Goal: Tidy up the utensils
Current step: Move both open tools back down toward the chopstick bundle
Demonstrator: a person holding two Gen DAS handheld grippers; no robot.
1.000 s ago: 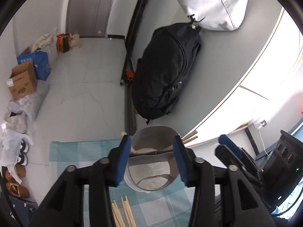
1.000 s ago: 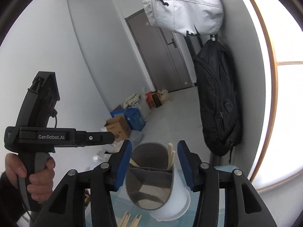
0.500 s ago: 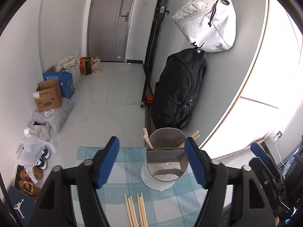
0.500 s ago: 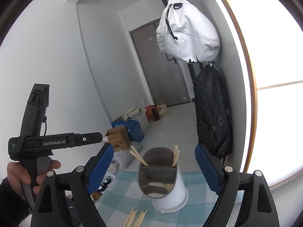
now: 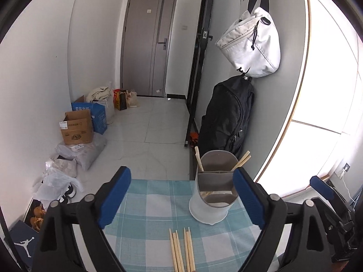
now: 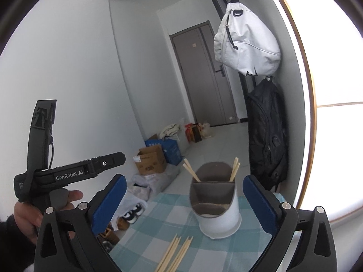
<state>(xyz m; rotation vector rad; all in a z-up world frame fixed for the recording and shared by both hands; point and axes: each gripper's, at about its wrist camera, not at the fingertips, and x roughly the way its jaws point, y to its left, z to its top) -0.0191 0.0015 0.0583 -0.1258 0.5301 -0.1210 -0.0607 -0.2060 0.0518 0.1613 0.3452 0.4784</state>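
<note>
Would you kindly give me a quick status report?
Left gripper and right gripper open, empty. Loose chopsticks on the cloth before the holder. Nothing in the way.

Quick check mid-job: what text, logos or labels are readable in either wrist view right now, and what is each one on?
"GenRobot.AI": white lettering on the left gripper's black body, right wrist view.
Jumpman logo, no words: dark box on the floor.
Blue carton: white characters, too blurred to read.
Cardboard box: shipping label and print, unreadable.
Utensil holder, chopsticks: no markings visible.
</note>
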